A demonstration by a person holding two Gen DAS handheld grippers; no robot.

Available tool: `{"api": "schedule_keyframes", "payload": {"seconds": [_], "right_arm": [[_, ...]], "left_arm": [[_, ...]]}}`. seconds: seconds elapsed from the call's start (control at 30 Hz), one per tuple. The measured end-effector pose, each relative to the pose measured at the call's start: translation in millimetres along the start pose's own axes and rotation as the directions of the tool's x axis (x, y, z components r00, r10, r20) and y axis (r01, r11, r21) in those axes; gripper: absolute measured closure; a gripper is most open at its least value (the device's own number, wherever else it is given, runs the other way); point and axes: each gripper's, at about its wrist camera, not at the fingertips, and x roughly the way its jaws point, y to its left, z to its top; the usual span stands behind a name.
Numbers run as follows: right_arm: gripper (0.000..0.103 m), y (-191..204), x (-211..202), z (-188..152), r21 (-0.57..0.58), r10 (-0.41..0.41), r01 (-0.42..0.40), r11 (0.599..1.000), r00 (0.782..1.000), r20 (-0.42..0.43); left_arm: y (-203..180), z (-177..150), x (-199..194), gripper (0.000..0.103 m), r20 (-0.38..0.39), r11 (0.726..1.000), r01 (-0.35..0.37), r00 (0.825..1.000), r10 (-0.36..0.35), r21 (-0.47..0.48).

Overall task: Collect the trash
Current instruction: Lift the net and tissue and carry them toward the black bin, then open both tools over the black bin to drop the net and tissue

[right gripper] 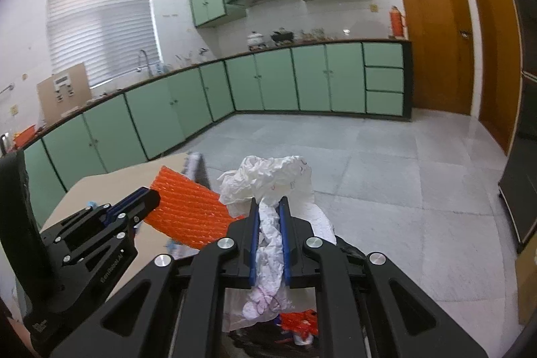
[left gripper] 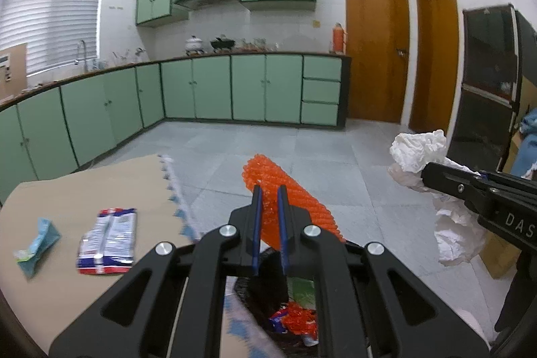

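Two pieces of trash are held directly above the dark-lined bin (left gripper: 295, 317) below: an orange bubble-textured plastic sheet (left gripper: 288, 200), long axis pointing forward, is clamped in the left gripper (left gripper: 269, 190), and a crumpled white paper wad (right gripper: 268, 187) in the right gripper (right gripper: 269, 202). A foil snack wrapper (left gripper: 107, 232) and a pale blue crumpled scrap (left gripper: 38, 240) are left on the tan tabletop (left gripper: 100, 183), nearer the left gripper. Green kitchen cabinets (left gripper: 248, 86) stand beyond.

Orange bubble wrap (left gripper: 292, 200): glossy, knobbly plastic. Crumpled paper (right gripper: 272, 187): white, matt, creased. Snack wrapper (left gripper: 107, 240): shiny foil-like film. Bench (left gripper: 84, 197): matt tan, cardboard-like. Left gripper (left gripper: 268, 223) and right gripper (right gripper: 270, 234): matt black plastic, bright metal bolts. Doors (left gripper: 376, 46): glossy wood. Floor (right gripper: 402, 173): smooth grey tile.
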Motion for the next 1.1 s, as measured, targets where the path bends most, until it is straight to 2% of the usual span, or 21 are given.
{"api": "schedule_keyframes", "payload": {"seconds": [0.13, 0.37, 0.53, 0.6, 0.8, 1.0, 1.03, 1.1], "right_arm": [[0.092, -29.2, 17.9, -8.6, 0.039, -0.038, 0.039, 0.998, 0.999, -0.038], [0.092, -54.9, 48.0, -21.8, 0.056, -0.076, 0.081, 0.995, 0.994, -0.084], [0.091, -71.5, 72.4, -29.9, 0.064, -0.088, 0.097, 0.993, 0.988, -0.130], [0.090, -68.6, 82.1, -29.1, 0.062, -0.090, 0.100, 0.993, 0.985, -0.150], [0.076, -72.5, 101.8, -40.8, 0.057, -0.086, 0.100, 0.993, 0.975, -0.204], [0.034, -65.8, 105.3, -53.8, 0.024, -0.114, 0.124, 0.992, 0.963, -0.244], [0.029, -64.5, 104.5, -55.3, 0.022, -0.120, 0.129, 0.991, 0.962, -0.246], [0.026, -61.9, 101.3, -55.6, 0.027, -0.117, 0.128, 0.991, 0.963, -0.244]], "left_arm": [[-17.2, -2.9, 29.4, 0.095, -0.060, 1.000, 0.022, 0.998, -0.021, 0.015], [-34.8, -14.4, 69.0, 0.092, -0.140, 0.998, 0.044, 0.989, -0.038, 0.038], [-29.1, -15.8, 86.7, 0.080, -0.185, 0.998, 0.053, 0.982, -0.047, 0.024], [-28.1, -14.6, 90.9, 0.072, -0.196, 0.998, 0.058, 0.979, -0.054, 0.016], [-25.8, -8.4, 96.2, 0.062, -0.200, 0.998, 0.062, 0.978, -0.064, -0.015], [-9.4, -3.2, 85.8, 0.058, -0.175, 0.998, 0.039, 0.983, -0.046, -0.043], [-5.6, -2.3, 83.7, 0.057, -0.172, 0.998, 0.034, 0.984, -0.042, -0.050], [2.6, -1.1, 77.3, 0.054, -0.165, 0.998, 0.022, 0.986, -0.033, -0.066]]}}
